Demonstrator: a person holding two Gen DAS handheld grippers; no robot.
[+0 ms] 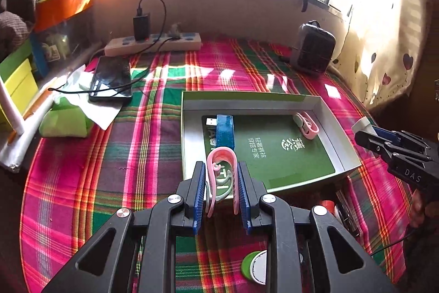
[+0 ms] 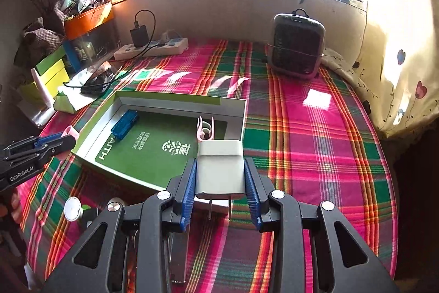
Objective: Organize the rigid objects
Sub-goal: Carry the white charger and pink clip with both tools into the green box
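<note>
Pinching a pink clip [image 1: 221, 177], left hand-held gripper [image 1: 221, 184]; right hand-held gripper [image 2: 220, 184] clamping a grey charger [image 2: 220, 169].

We cannot read the small print on the green box [image 1: 274, 153] liner. The left gripper [image 1: 221, 183] hides the pink clip's [image 1: 219, 172] lower end. A round white-and-green item [image 1: 255, 268] sits half hidden behind its frame, unidentifiable.
</note>
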